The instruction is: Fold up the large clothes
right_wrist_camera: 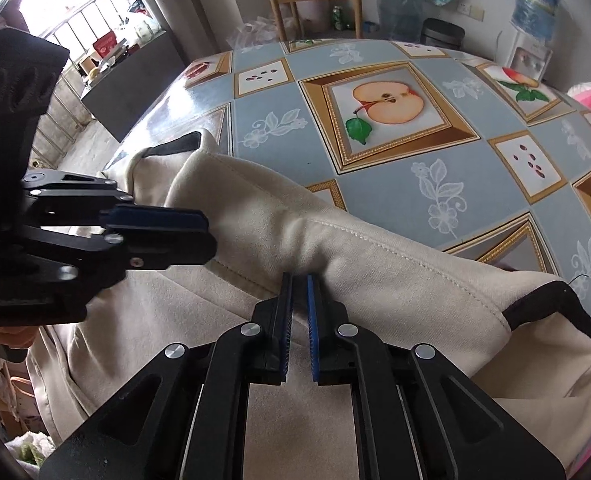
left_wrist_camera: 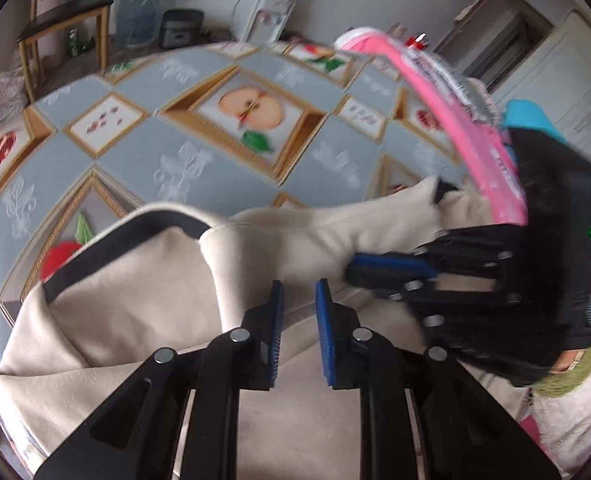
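step: sleeve fold of cream fleece garment with black trim | right gripper pinched shut on the sleeve at 6 o'clock | left gripper nearly closed, nothing clamped | next: sleeve to be carried across the body on the fruit-patterned surface

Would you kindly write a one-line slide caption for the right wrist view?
Right claw pinches a fold of the cream garment on the fruit-print tablecloth, left claw alongside.

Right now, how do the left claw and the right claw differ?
The left claw has its pads visibly apart, nothing pinched; the right claw is shut, tips nipping a fold of the cream garment. The right claw is beside the pink cloth; the left claw is farther from it. Both are black with blue pads.
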A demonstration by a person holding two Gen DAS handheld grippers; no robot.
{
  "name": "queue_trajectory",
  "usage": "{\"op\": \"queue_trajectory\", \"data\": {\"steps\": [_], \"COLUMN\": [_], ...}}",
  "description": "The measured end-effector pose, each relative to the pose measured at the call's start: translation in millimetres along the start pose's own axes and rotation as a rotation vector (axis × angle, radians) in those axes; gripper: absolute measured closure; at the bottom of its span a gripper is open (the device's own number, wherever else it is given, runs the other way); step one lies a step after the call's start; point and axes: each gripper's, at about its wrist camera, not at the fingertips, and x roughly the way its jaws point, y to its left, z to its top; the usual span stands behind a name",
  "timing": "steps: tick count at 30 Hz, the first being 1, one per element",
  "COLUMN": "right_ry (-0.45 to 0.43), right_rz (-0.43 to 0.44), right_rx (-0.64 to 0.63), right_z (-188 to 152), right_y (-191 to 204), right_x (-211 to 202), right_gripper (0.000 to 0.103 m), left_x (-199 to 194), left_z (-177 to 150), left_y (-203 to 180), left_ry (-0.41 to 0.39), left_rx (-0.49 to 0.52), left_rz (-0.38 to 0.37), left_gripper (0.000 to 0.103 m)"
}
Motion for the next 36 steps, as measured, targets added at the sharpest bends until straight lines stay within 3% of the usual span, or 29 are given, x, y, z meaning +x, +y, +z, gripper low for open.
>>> {"op": "queue_trajectory", "data": {"steps": [4, 5, 6, 8, 12, 16, 17, 19, 21, 23, 25, 27, 33, 34, 36], "right_ry": [-0.001, -0.013, -0.036, -0.088, -0.019, 0.112, 0.13, 0.144, 0.116, 0.06, 0.036, 0.054, 0.056, 0.057, 0.053], "right_rz": [0.04, 0.046, 0.033, 0.031, 0.177, 0.188, 0.179, 0.186, 0.137, 0.048, -0.044, -0.082, -0.066, -0.076, -0.136], "right_rx": [0.02, 0.039, 0.068, 0.151, 0.38, 0.419, 0.411, 0.403, 0.367, 0.276, 0.188, 0.133, 0.132, 0.144, 0.173], "right_z": [-2, -2, -3, -7, -15, -18, -18, -19, -16, -9, -6, -11, -29, -29, -31], "right_y": [-6, -11, -18, -41, -91, -95, -93, -88, -83, -75, -66, -60, -61, -63, -68], "right_x": [-18, -28, -40, -64, -68, -36, -30, -19, -20, -27, -27, -20, -23, -26, -38], "right_gripper": [0.097, 0.087, 0.06, 0.031, 0.031, 0.031, 0.038, 0.064, 0.081, 0.087, 0.088, 0.088, 0.083, 0.079, 0.054], "left_x": [6, 7, 7, 8, 10, 10, 10, 10, 10, 11, 13, 15, 15, 15, 16], "left_z": [-6, -7, -7, -7, -6, -7, -7, -7, -7, -6, -6, -6, -12, -11, -10], "left_y": [3, 2, 2, 2, 1, -3, -3, -3, -4, -7, -11, -16, -24, -24, -24], "left_ry": [-0.01, -0.012, -0.014, -0.016, -0.023, -0.033, -0.035, -0.038, -0.04, -0.045, -0.047, -0.048, -0.056, -0.055, -0.05], "left_rx": [0.009, 0.016, 0.025, 0.035, 0.046, 0.064, 0.066, 0.069, 0.077, 0.098, 0.114, 0.142, 0.205, 0.208, 0.208], "left_rz": [0.01, 0.017, 0.023, 0.031, 0.042, 0.065, 0.068, 0.071, 0.078, 0.089, 0.104, 0.134, 0.178, 0.182, 0.184], "left_gripper": [0.091, 0.091, 0.091, 0.091, 0.091, 0.091, 0.091, 0.091, 0.091, 0.09, 0.09, 0.09, 0.09, 0.09, 0.09]}}
